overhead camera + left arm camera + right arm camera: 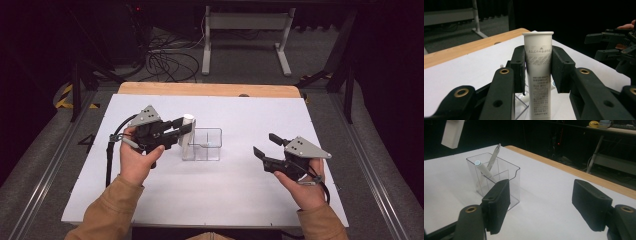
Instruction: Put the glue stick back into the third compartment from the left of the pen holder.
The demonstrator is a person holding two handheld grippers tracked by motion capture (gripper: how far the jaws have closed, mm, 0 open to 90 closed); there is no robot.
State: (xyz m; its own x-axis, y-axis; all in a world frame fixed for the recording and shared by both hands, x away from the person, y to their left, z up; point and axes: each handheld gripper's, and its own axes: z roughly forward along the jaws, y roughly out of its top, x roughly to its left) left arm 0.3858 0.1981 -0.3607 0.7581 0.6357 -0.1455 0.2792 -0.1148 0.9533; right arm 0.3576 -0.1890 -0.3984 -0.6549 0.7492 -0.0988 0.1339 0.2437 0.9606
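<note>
Left gripper: clamped on upright white tube, left of clear holder.
Right gripper: jaws wide, empty, right of holder.

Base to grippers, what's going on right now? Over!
Left gripper fingers clamped on upright white tube, beside clear box. Right gripper open, holding nothing. Pens already in box. Over.

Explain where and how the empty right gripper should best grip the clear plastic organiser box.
Probably the clear plastic organiser box's near upper wall, from above: its top is open and the rim thin. The right gripper has open jaws. Avoid the white pen and silvery pen leaning inside.
</note>
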